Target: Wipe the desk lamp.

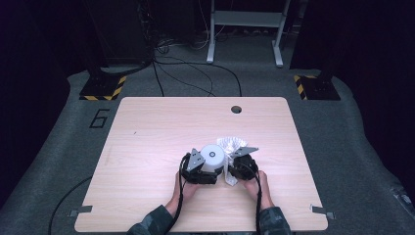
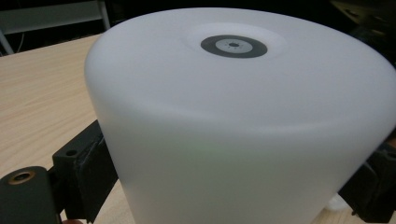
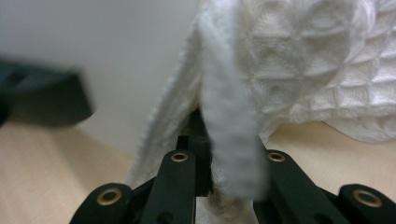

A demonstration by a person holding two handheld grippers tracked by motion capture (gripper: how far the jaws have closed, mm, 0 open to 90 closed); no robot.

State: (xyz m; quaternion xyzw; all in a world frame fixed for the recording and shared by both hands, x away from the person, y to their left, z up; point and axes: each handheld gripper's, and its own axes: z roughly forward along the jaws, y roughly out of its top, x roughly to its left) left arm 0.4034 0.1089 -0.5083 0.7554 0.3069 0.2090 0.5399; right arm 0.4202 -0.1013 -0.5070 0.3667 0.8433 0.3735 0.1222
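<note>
A white cylinder (image 1: 213,156) with a dark ring on its top (image 2: 233,46) stands on the wooden table (image 1: 147,127) near the front. My left gripper (image 1: 209,170) is shut on it, one black jaw on each side of its wall (image 2: 224,182). Against the cylinder's right side lies a white waffle-textured cloth (image 1: 232,144). My right gripper (image 1: 236,171) is shut on a fold of that cloth (image 3: 299,60), which hangs between its jaws (image 3: 219,140). The cylinder's wall (image 3: 116,56) stands just behind the cloth. A person's hands hold both grippers from the front edge.
A round hole (image 1: 236,109) is cut in the table near its far edge. Beyond the table, cables (image 1: 195,73) run across the grey floor past a metal stand (image 1: 244,29) and two yellow-and-black striped bases (image 1: 103,88). Bare wood stretches left and far.
</note>
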